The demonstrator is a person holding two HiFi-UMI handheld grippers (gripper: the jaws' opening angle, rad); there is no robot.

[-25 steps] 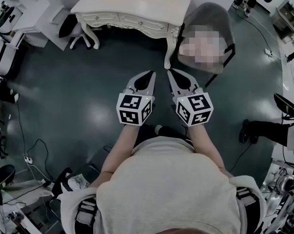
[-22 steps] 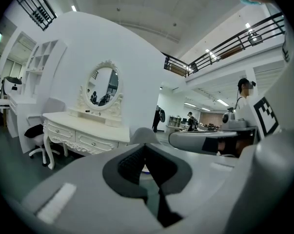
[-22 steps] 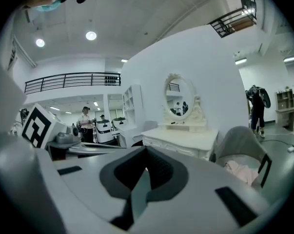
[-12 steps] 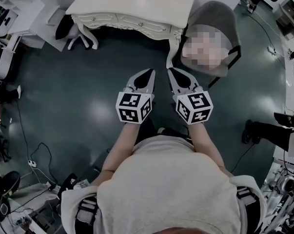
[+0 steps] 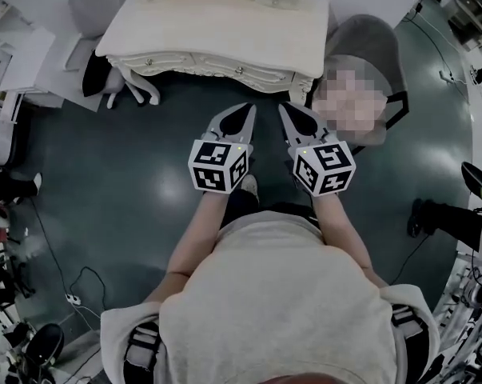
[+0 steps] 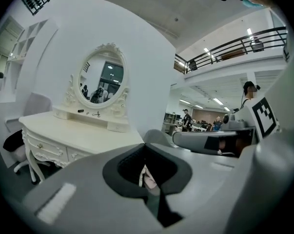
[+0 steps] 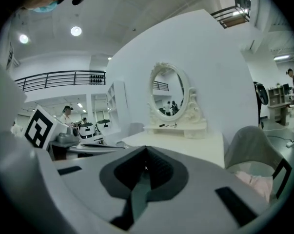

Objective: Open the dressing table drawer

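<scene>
Since left gripper (image 5: pixel 246 111) and right gripper (image 5: pixel 285 110) are both clenched empty, nothing's grabbed yet; drawer (image 5: pixel 215 64) lies just beyond, front running left-right, left gripper nearer.

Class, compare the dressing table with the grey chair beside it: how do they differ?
The dressing table is cream with carved, curved legs; the chair is grey with a thin dark frame. The dressing table has knobbed drawers and an oval mirror; the chair has neither, only a rounded back. Both stand on the dark floor.
</scene>
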